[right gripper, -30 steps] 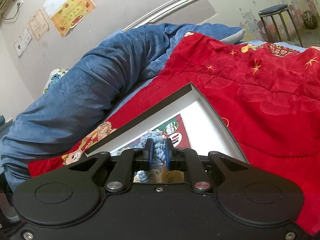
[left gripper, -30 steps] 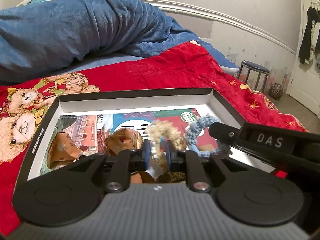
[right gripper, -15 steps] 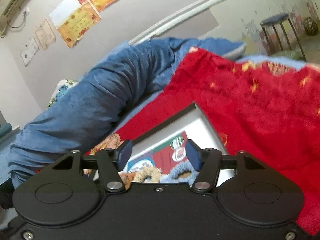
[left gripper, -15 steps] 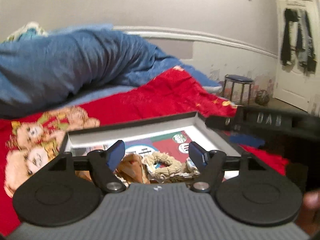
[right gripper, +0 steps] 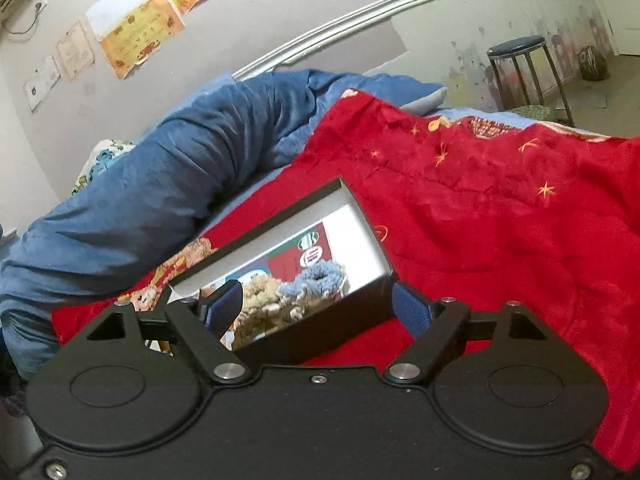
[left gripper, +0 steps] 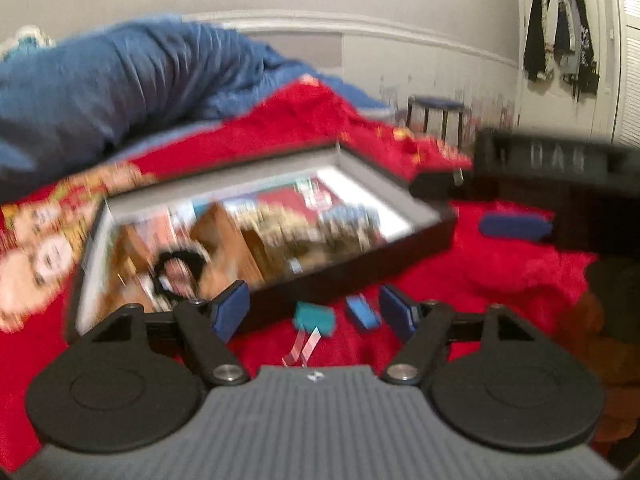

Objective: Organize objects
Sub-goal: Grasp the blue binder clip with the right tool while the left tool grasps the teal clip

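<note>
Your left hand-held gripper [left gripper: 314,312] has its jaws spread wide and nothing between them; the blue pads [left gripper: 231,312] touch nothing and hang above the red blanket [left gripper: 500,264] on the bed, just in front of the near wall of the black tray [left gripper: 360,264]. Between the fingers, on the blanket, lie a small teal piece [left gripper: 314,319] and a small blue piece [left gripper: 362,312], both outside the tray; the left view is too blurred to tell what they are. Your right hand-held gripper [right gripper: 316,312] is likewise wide open and empty, poised over the tray's near right corner without touching it. Inside the tray [right gripper: 320,332], near its right wall, the light blue crocheted ring [right gripper: 316,282] rests against the beige crocheted ring [right gripper: 260,300], both lying on a printed sheet [right gripper: 312,248]. Further left in the tray, brown paper shapes [left gripper: 224,236] and a black ring-like item [left gripper: 176,268] show only as smears. The blue duvet [right gripper: 160,184] lies bunched along the far edge of the bed.
</note>
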Demonstrator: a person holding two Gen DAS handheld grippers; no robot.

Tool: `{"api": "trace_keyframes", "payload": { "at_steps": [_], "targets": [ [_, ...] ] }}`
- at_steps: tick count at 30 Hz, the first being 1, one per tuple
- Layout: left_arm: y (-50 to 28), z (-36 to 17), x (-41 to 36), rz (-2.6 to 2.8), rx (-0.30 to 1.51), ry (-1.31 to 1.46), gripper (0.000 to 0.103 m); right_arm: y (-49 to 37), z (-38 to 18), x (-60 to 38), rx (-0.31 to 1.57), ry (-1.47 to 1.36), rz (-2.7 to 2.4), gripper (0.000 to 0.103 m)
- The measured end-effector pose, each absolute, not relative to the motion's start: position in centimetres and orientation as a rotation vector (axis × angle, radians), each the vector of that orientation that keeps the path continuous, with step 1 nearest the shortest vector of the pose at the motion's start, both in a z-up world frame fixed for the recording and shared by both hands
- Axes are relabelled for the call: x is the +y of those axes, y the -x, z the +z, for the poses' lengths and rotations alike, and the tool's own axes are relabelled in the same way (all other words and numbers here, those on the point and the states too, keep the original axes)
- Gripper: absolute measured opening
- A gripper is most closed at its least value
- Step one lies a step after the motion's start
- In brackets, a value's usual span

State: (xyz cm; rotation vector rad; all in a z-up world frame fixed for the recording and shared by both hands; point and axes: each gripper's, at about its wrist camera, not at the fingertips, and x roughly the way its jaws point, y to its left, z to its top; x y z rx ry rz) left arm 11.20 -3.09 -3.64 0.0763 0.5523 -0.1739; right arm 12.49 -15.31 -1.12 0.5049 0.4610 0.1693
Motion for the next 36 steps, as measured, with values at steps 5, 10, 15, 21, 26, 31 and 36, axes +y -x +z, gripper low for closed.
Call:
{"api": "trace_keyframes", "payload": {
  "at_steps": [5, 10, 15, 21, 26, 31, 36],
  "targets": [
    [-12.5, -6.2, -3.2, -0.127, 0.623, -0.077, 0.061, -12.7, -2.0, -15.1, 0.484, -0.486, 0.213, 0.080],
    [-12.1, -6.6, -2.9, -0.156, 0.607, -0.050, 0.031, -13.2, -2.6, -15.2, 0.510, -0.494, 0.217, 0.080],
    [-11.0, -6.4, -3.2, -0.108, 0.590, -0.078, 0.028, -13.6, -3.2, -14.4, 0.542, -0.481, 0.240, 0.080],
    [-7.9, -5.5, -1.7, -0.009, 0.605, -0.082, 0.028, -13.5, -3.5, -11.3, 0.575, -0.386, 0.282, 0.080],
    [-6.5, -4.9, 0.3, 0.039, 0.630, -0.091, 0.028, -14.3, -4.6, -9.4, 0.628, -0.385, 0.253, 0.070],
    [-7.2, -4.5, 1.8, 0.111, 0.656, 0.063, 0.028, -14.6, -5.5, -7.7, 0.632, -0.307, 0.145, 0.046],
    [-8.2, -4.8, 1.7, 0.129, 0.617, 0.037, 0.028, -14.5, -5.8, -6.7, 0.619, -0.244, 0.100, 0.045]
  ]
}}
